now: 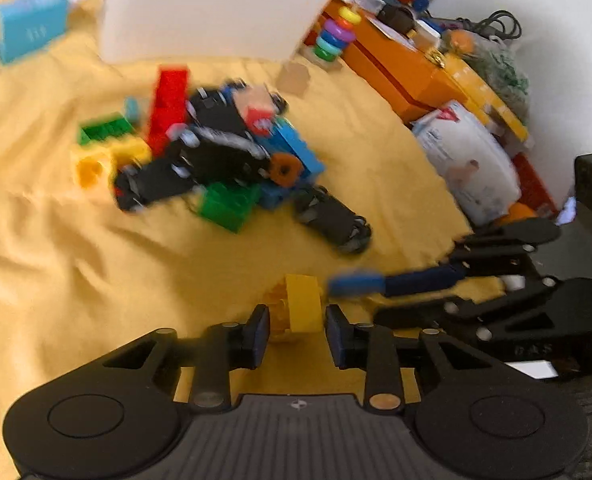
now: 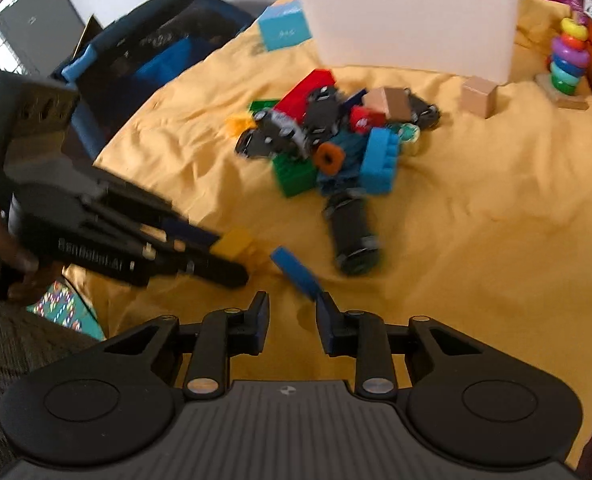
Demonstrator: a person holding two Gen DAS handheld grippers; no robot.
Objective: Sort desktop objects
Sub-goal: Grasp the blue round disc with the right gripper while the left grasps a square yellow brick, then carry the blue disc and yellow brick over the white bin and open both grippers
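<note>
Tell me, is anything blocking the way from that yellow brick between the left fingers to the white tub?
Yes. The heap of bricks and toy cars lies on the cloth between the yellow brick and the white tub.

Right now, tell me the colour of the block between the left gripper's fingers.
Yellow. The block shows best in the left wrist view, sitting between the left gripper pads.

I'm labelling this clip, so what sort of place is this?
Probably a home play area or child's room: toy bricks piled on a yellow cloth, a ring-stacking toy, and a white storage bin.
</note>
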